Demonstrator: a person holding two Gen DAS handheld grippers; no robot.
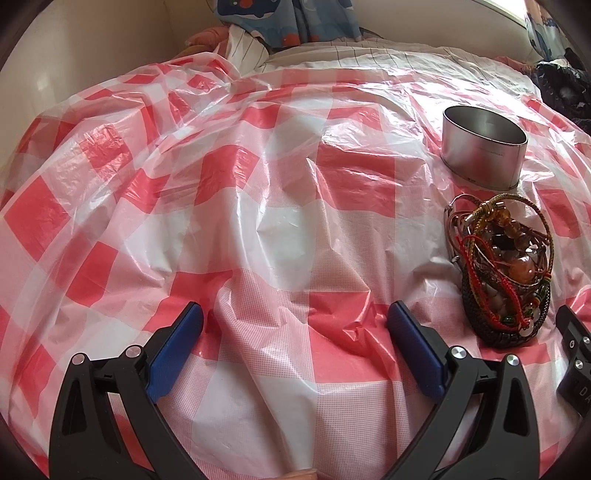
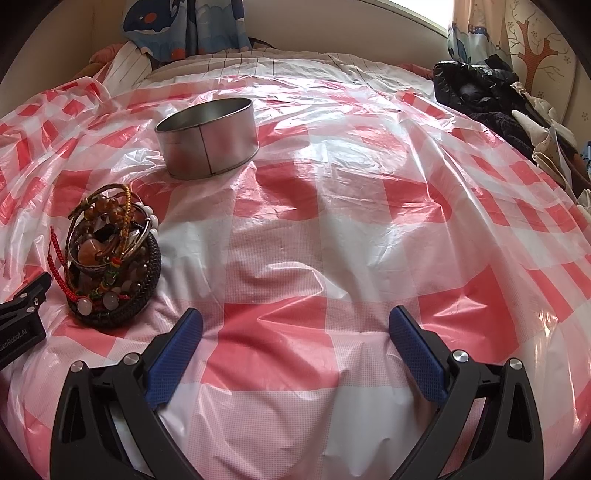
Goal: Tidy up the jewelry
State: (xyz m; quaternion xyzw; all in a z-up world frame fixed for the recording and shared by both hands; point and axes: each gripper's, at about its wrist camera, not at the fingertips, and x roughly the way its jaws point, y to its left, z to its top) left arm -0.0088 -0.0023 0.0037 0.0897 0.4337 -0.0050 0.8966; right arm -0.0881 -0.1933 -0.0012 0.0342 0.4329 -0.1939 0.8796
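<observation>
A heap of bracelets (image 1: pixel 502 266) lies on the red-and-white checked plastic sheet: beaded, braided black, red and green cords tangled together. In the right wrist view the same heap of bracelets (image 2: pixel 110 258) sits at the left. Beyond it stands a round metal tin (image 1: pixel 484 146) with no lid, seen again as the tin (image 2: pixel 208 138) at upper left. My left gripper (image 1: pixel 295 317) is open over the sheet, left of the heap, holding nothing. My right gripper (image 2: pixel 295 325) is open too, right of the heap, holding nothing.
The checked sheet (image 2: pixel 332 221) covers a bed with wrinkles all over. Dark clothing (image 2: pixel 476 88) is piled at the far right. A blue cartoon-print curtain (image 1: pixel 288 22) hangs at the back. Part of the other gripper (image 2: pixel 22 314) shows at the left edge.
</observation>
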